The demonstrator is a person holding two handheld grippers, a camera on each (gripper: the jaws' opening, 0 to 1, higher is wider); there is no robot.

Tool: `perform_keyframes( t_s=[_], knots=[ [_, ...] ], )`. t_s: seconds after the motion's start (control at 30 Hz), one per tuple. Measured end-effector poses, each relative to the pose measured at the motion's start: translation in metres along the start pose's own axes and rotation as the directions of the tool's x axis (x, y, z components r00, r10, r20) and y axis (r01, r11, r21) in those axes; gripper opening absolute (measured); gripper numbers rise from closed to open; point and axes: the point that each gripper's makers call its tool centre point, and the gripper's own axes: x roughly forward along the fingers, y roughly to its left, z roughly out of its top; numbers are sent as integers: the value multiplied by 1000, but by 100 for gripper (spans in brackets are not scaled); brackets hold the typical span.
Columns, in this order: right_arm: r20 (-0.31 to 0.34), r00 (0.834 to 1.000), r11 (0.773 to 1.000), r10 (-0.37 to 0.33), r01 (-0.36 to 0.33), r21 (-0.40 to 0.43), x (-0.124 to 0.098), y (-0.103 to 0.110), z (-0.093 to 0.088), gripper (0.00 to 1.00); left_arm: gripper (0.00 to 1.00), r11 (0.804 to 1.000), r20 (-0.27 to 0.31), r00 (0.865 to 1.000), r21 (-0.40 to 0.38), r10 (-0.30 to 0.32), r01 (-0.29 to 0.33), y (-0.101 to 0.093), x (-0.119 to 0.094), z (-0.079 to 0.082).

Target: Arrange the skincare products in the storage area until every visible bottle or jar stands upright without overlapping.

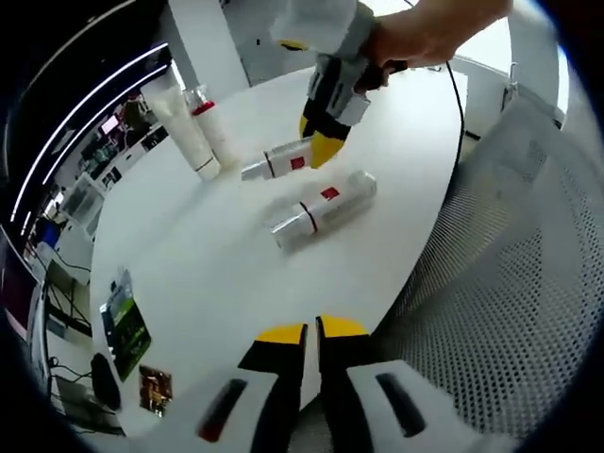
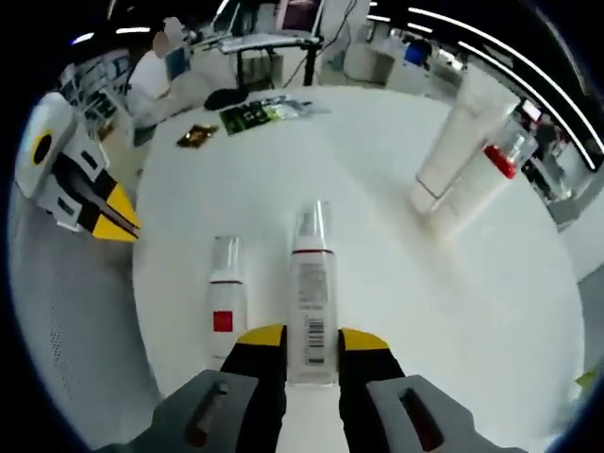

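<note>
**Two bottles lie flat; the right gripper is lined up along one of them**

Left gripper view: the left gripper (image 1: 311,332) is at the near edge of the round white table (image 1: 208,274), its yellow-tipped jaws almost together with nothing between them. Well beyond it, two slim bottles lie on their sides near the middle of the table. The nearer bottle (image 1: 324,209) is free. At the farther bottle (image 1: 276,162) the right gripper (image 1: 323,142), held by a hand (image 1: 425,33), is placed over its bottom end. Past the farther bottle, two tall tubes (image 1: 189,123) already stand upright, touching each other.

Right gripper view: the farther bottle appears here as the bottle with barcode label (image 2: 310,302). Its long axis runs straight away from the right gripper (image 2: 311,340), cap end far, bottom end between the jaws. The jaws stand apart at its two sides; whether they already press it, I cannot tell. The free bottle (image 2: 225,293) lies just beside it, parallel and not touching.

The right gripper is clearly the nearer tool. To raise this bottle, I judge it must tip the cap end upward.
</note>
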Motion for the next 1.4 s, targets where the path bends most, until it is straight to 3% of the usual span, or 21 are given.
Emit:
perform_keyframes(
  t_s=[0.2,0.33,0.43,0.57,0.63,0.67,0.77,0.8,0.9,0.97,1.0,1.03,1.07,1.13,1.23,1.4],
  knots=[
    [126,991,989,-52,34,140,-24,0,7,14,10,998,11,998,-18,-54,54,-8,-1,2],
    [251,966,955,-68,-10,298,-39,10,18,14,13,994,38,995,-66,-89,91,-11,-4,6],
    [345,938,912,-46,-102,398,-46,25,26,14,14,985,49,992,-119,-116,121,-13,-6,8],
    [407,912,870,-43,-166,464,-50,39,29,14,19,974,80,983,-146,-163,174,-20,-11,14],
    [413,910,872,-35,-174,458,-52,47,26,14,23,963,104,975,-163,-198,213,-24,-15,19],
    [427,904,856,-25,-201,476,-53,55,28,14,24,956,123,971,-185,-207,227,-24,-16,23],
    [489,872,810,0,-287,511,-57,70,36,14,26,911,218,943,-279,-250,306,-22,-27,40],
    [494,869,806,8,-298,512,-57,75,36,14,26,886,253,927,-306,-277,348,-25,-31,46],
    [497,867,805,38,-321,499,-54,88,37,14,30,834,342,912,-417,-225,361,-3,-39,60],
    [509,858,794,70,-357,492,-53,98,40,14,29,783,400,898,-495,-180,377,10,-47,69],
    [514,854,794,74,-363,488,-53,101,42,14,29,742,432,888,-541,-160,396,17,-51,74],
    [530,843,782,92,-390,485,-55,106,46,14,29,715,452,880,-565,-148,411,20,-54,78],
    [545,832,768,102,-414,488,-56,108,49,14,28,673,481,869,-605,-117,426,27,-58,83],
    [562,821,760,107,-431,486,-58,110,55,14,27,621,511,856,-648,-75,441,34,-62,87],
    [584,803,740,118,-463,488,-60,110,65,14,25,532,577,816,-680,-36,504,39,-69,95],
    [627,766,719,142,-515,467,-68,110,81,14,34,423,657,753,-677,-19,602,38,-75,110]
  ],
)
